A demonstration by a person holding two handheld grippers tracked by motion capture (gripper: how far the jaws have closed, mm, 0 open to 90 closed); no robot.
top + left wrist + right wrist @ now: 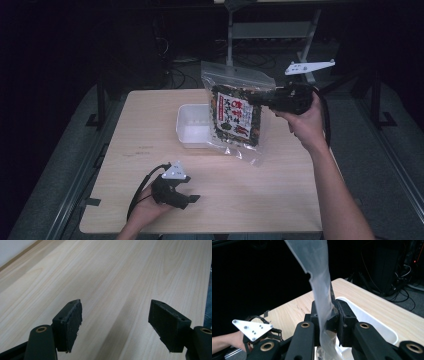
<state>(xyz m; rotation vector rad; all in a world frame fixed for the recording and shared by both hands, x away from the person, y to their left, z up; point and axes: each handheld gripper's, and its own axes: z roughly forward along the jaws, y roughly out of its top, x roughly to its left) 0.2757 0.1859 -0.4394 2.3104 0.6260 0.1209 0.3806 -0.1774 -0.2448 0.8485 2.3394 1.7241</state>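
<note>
A clear zip bag with a printed label and dark dried contents hangs upright above the table, held off the surface. My right gripper is shut on the bag's right side, a hand behind it. In the right gripper view the bag's clear plastic rises between the pressed pads, with my right gripper clamped on it. My left gripper rests low near the table's front left, open. In the left gripper view my left gripper shows both pads wide apart over bare wood, nothing between them.
A white plastic tub sits on the wooden table just left of and behind the hanging bag; its rim lies right under the right gripper. Dark floor, cables and a metal stand lie beyond the far edge.
</note>
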